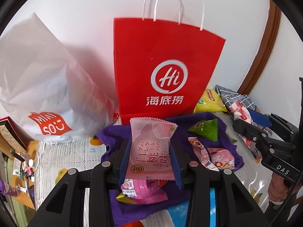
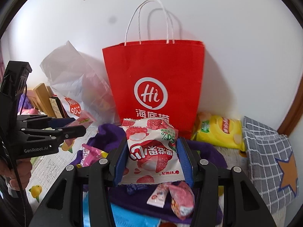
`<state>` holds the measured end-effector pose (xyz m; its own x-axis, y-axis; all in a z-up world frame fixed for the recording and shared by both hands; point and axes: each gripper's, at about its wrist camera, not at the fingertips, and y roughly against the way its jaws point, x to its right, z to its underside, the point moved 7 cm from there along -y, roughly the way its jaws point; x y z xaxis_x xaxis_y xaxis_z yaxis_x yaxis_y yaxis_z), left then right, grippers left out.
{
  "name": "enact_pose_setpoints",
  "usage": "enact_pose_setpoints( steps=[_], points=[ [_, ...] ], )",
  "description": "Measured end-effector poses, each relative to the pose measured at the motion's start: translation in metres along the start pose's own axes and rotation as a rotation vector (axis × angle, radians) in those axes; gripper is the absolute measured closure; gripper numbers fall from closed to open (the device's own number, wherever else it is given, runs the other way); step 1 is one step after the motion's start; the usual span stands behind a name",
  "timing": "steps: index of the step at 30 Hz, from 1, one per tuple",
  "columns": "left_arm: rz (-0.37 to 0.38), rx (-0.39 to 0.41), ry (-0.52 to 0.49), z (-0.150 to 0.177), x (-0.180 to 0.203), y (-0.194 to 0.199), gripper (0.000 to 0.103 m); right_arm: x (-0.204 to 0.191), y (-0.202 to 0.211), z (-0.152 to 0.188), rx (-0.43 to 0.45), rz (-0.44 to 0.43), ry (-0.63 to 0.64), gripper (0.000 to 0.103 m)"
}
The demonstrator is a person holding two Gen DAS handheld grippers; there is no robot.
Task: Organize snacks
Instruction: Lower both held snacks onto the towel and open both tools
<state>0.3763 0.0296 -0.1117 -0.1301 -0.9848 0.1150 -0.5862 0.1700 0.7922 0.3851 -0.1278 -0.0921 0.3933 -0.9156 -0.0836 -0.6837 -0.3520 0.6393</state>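
My left gripper (image 1: pixel 150 147) is shut on a pale pink peach-flavour snack packet (image 1: pixel 150 151), held above a purple cloth (image 1: pixel 223 132). My right gripper (image 2: pixel 151 149) is shut on a white and red lychee snack packet (image 2: pixel 151 151). A red paper bag (image 1: pixel 166 68) with white handles stands upright against the wall behind both; it also shows in the right wrist view (image 2: pixel 155 79). The right gripper shows at the right of the left wrist view (image 1: pixel 261 121); the left gripper shows at the left of the right wrist view (image 2: pixel 62 126). Several small snacks lie on the cloth: a green triangular one (image 1: pixel 206 130), pink ones (image 1: pixel 212 157) (image 1: pixel 144 191).
A white plastic Miniso bag (image 1: pixel 45 94) slumps left of the red bag. A yellow chip bag (image 2: pixel 219 130) and a grey checked fabric pouch (image 2: pixel 269 158) lie to the right. A fruit-print mat (image 1: pixel 72 151) covers the surface. A wooden door frame (image 1: pixel 265 43) is at the right.
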Motion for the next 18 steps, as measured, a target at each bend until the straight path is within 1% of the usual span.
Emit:
enact_pose_setpoints(
  steps=[2, 4, 6, 8, 14, 18],
  points=[
    [-0.008, -0.042, -0.006, 0.004, -0.002, -0.012, 0.065, 0.001, -0.014, 0.006, -0.011, -0.012, 0.014, 0.053],
    [-0.005, -0.051, -0.012, 0.006, -0.002, -0.017, 0.065, 0.003, -0.026, 0.010, -0.045, -0.010, 0.020, 0.053],
    [-0.005, -0.066, -0.013, 0.009, -0.002, -0.023, 0.065, 0.007, -0.033, 0.014, -0.053, -0.002, 0.019, 0.053],
    [0.009, -0.080, -0.010, 0.011, -0.002, -0.026, 0.065, 0.012, -0.038, 0.020, -0.074, -0.013, 0.014, 0.053],
    [0.007, -0.086, -0.013, 0.013, -0.002, -0.032, 0.065, 0.027, -0.047, 0.025, -0.093, -0.002, -0.007, 0.053],
    [-0.028, -0.092, -0.015, 0.015, -0.005, -0.037, 0.065, 0.031, -0.049, 0.026, -0.103, 0.000, -0.005, 0.053]
  ],
)
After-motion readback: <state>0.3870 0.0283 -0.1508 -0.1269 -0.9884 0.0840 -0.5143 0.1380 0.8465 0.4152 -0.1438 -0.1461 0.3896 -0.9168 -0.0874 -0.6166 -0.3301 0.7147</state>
